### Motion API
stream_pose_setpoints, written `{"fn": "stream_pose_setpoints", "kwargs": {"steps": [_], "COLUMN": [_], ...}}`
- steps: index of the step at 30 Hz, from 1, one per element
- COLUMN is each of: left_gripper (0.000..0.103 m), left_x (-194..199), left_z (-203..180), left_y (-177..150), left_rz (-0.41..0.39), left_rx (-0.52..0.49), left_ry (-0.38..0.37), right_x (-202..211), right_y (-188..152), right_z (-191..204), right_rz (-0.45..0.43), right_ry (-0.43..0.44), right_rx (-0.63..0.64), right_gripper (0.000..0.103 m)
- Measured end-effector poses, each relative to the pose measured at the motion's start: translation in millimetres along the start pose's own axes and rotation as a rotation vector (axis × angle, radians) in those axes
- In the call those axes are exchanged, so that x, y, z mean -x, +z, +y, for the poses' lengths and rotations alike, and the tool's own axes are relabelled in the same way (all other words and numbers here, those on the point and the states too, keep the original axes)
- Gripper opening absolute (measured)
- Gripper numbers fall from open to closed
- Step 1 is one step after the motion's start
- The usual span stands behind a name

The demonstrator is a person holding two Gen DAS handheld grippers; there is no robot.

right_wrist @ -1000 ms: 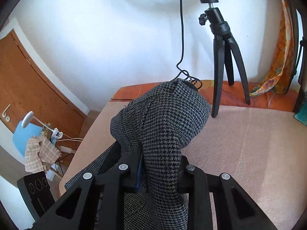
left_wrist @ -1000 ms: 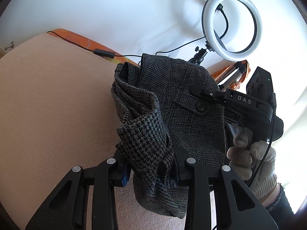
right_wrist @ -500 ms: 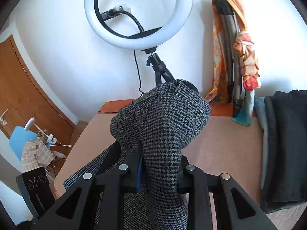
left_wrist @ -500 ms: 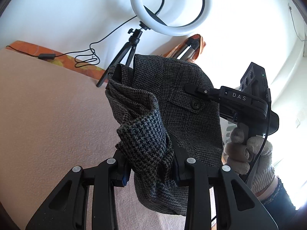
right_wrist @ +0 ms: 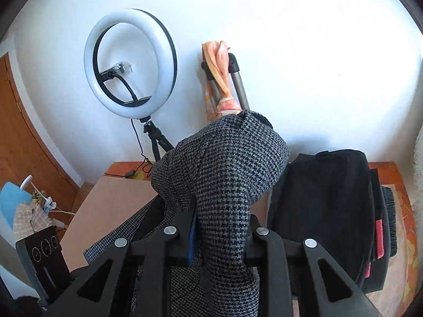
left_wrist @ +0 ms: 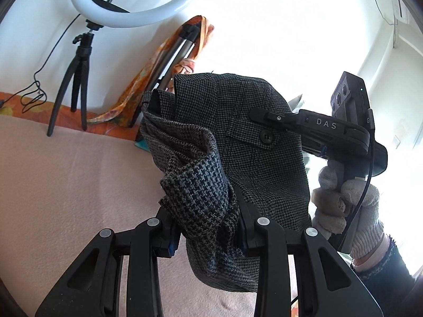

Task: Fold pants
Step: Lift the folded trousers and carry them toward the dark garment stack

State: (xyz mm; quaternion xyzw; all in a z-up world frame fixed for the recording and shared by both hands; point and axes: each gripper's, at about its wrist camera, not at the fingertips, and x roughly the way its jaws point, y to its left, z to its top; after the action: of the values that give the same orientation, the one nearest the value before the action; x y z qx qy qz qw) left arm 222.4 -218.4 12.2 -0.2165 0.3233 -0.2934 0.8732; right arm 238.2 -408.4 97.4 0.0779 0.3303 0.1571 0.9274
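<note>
The grey houndstooth pants (left_wrist: 246,142) hang bunched in the air above the pink-covered surface (left_wrist: 66,185). My left gripper (left_wrist: 208,227) is shut on a fold of the pants. My right gripper (right_wrist: 222,240) is shut on another fold of the same pants (right_wrist: 224,174). In the left wrist view the right gripper's body (left_wrist: 330,132) is at the right, held by a gloved hand (left_wrist: 341,206), with its fingers reaching into the cloth by a buttoned pocket flap (left_wrist: 265,136).
A ring light (right_wrist: 130,63) on a small tripod (left_wrist: 76,79) stands at the back by the white wall. An orange scarf hangs on a folded frame (right_wrist: 222,79). A stack of dark folded garments (right_wrist: 330,211) lies at the right. A wooden door (right_wrist: 23,137) is at the left.
Both grippers have swung to the right with the pants held between them: the ring light slid left in both views and the dark garment stack came into the right wrist view.
</note>
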Motion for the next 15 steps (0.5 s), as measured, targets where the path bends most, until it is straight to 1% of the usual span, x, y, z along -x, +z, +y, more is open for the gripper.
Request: {"fn": "stream_pose_setpoints", "kwargs": {"steps": [4, 7, 11, 15], "left_gripper": [0.032, 0.032, 0.032, 0.032], "left_x": [-31, -54, -83, -109], "left_z": [-22, -35, -47, -49], "left_y": [8, 14, 19, 20], "left_rz": [0.005, 0.008, 0.007, 0.018], "left_rx": [-0.031, -0.050, -0.055, -0.042], "left_ry": [-0.023, -0.036, -0.045, -0.040], "right_x": [7, 11, 9, -3], "right_y": [14, 26, 43, 51], "right_z": [-40, -64, -88, -107], "right_rz": [-0.021, -0.038, -0.049, -0.030], "right_ry": [-0.029, -0.057, -0.089, -0.122], "right_rx": [-0.033, -0.033, -0.010, 0.021], "right_gripper": [0.023, 0.023, 0.023, 0.023]}}
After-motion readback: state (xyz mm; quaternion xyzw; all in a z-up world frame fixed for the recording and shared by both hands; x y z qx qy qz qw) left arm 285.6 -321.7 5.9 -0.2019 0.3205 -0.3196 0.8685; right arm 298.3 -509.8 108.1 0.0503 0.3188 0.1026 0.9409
